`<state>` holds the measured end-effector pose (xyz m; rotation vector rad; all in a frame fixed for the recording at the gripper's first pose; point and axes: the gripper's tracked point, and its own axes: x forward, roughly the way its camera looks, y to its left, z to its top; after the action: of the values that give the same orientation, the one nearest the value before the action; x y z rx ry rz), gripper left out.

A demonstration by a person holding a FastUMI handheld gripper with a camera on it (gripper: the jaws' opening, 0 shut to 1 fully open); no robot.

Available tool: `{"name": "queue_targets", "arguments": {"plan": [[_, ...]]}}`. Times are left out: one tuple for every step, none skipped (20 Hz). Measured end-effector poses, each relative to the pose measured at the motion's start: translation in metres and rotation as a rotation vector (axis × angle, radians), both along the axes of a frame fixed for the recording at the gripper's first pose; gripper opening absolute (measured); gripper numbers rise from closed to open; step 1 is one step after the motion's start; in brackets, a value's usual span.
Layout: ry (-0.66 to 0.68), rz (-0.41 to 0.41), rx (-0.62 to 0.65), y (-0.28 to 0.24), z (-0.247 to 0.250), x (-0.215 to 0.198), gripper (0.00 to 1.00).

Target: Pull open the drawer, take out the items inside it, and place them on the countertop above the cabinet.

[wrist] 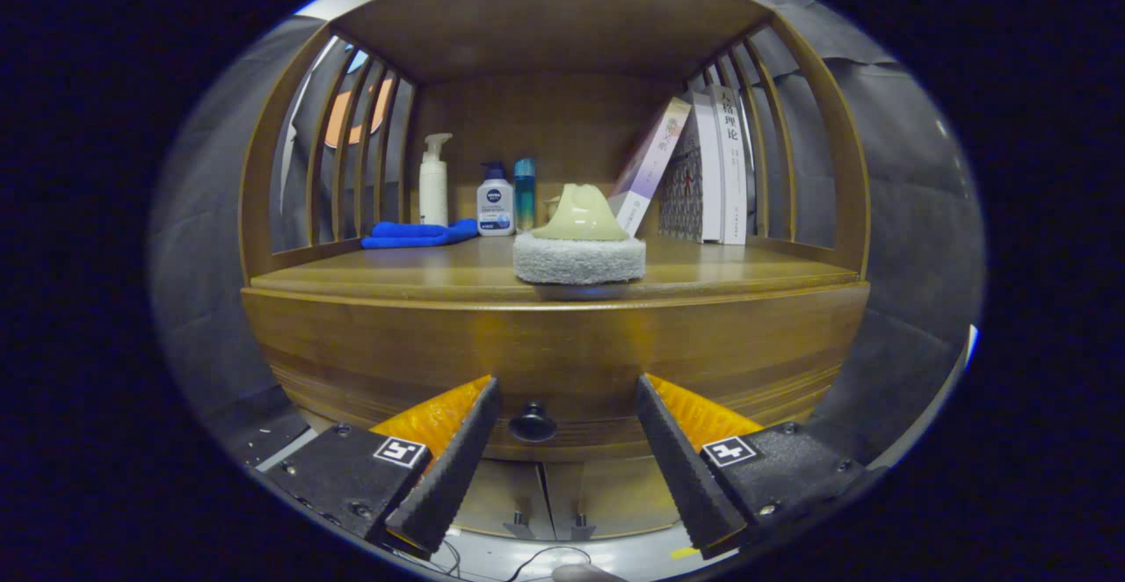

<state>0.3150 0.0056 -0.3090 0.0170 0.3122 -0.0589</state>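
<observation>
- Two fingers of the gripper (568, 406) stand wide apart, holding nothing.
- Between the fingers, just past their tips, sits the dark round knob (532, 424) of the drawer (562, 362). The fingers do not touch it.
- The drawer front looks flush with the cabinet, so I think it is shut. What is inside is hidden.
- Above the drawer is the countertop (747, 276). A scrub pad with a pale handle (579, 248) sits at its front edge, right in the middle.
- At the back left of the countertop lie a blue cloth (417, 234), a white pump bottle (433, 180) and two smaller bottles (507, 198). Books (703, 169) lean at the back right.
- How far along is it? That is hard to say. The scrub pad may have come from the drawer, with the drawer pushed shut again. Or the drawer may be waiting to be pulled open. Both fit.
</observation>
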Motion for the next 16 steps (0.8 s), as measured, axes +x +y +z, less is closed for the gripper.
{"name": "queue_targets", "arguments": {"plan": [[0.0,0.002,-0.009,0.0,0.0,0.001,0.99],[0.007,0.002,-0.017,-0.001,-0.001,0.001,0.99],[0.014,0.0,-0.013,-0.001,-0.001,0.0,0.99],[0.021,0.0,-0.006,0.0,-0.001,-0.001,0.99],[0.025,-0.008,-0.003,-0.002,0.002,-0.001,0.99],[0.021,-0.021,-0.007,-0.007,0.006,-0.002,0.99],[0.01,-0.029,-0.01,-0.009,0.015,-0.003,0.99],[-0.004,-0.028,-0.005,-0.009,0.024,-0.007,0.99],[-0.02,-0.021,0.001,-0.008,0.037,-0.01,0.99],[-0.036,-0.015,0.002,-0.009,0.051,-0.014,0.99],[-0.053,-0.013,-0.001,-0.012,0.068,-0.019,0.99],[-0.068,-0.014,-0.008,-0.015,0.082,-0.026,0.99],[-0.091,-0.014,-0.011,-0.019,0.099,-0.033,0.99],[-0.111,-0.007,-0.011,-0.019,0.116,-0.04,0.99],[-0.128,-0.003,-0.014,-0.022,0.13,-0.046,0.99],[-0.146,0.001,-0.019,-0.025,0.143,-0.055,0.99]]}}
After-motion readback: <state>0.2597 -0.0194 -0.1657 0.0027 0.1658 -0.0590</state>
